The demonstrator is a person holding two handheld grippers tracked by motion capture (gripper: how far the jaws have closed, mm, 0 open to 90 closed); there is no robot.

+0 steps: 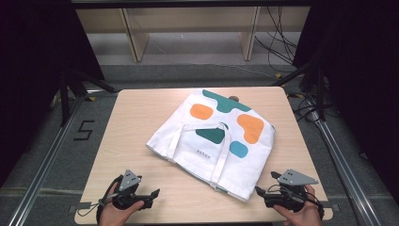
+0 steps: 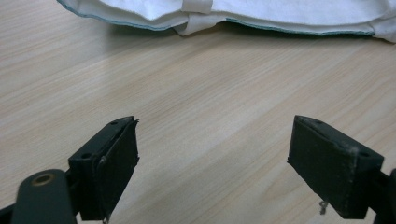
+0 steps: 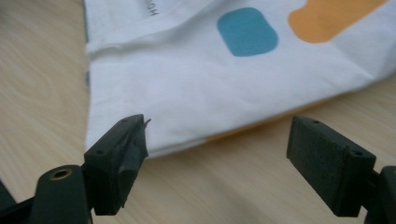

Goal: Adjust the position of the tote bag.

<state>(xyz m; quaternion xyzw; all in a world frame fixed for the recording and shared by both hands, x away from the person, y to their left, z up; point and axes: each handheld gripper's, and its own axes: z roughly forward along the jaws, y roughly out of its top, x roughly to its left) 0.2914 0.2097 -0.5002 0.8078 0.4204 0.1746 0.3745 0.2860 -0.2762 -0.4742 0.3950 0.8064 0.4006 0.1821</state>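
Flat on the pale wooden counter (image 1: 141, 117) lies a white tote bag (image 1: 214, 141) with orange, teal and blue patches, its straps (image 1: 221, 157) folded across it. Near the left edge, the left gripper (image 1: 153, 194) rests with fingers (image 2: 109, 168) spread apart, grasping nothing. Near right, the right gripper (image 1: 259, 190) is likewise released, close beside the bag's near corner.

- The high view is evenly lit from above; the pale table (image 1: 141, 141) is bright, while the frame's left and right edges fall into near-black.
- Shadows are soft and short.
- In both gripper views the near jaws look soft, and the white bag (image 3: 187, 79) blurs towards the top.
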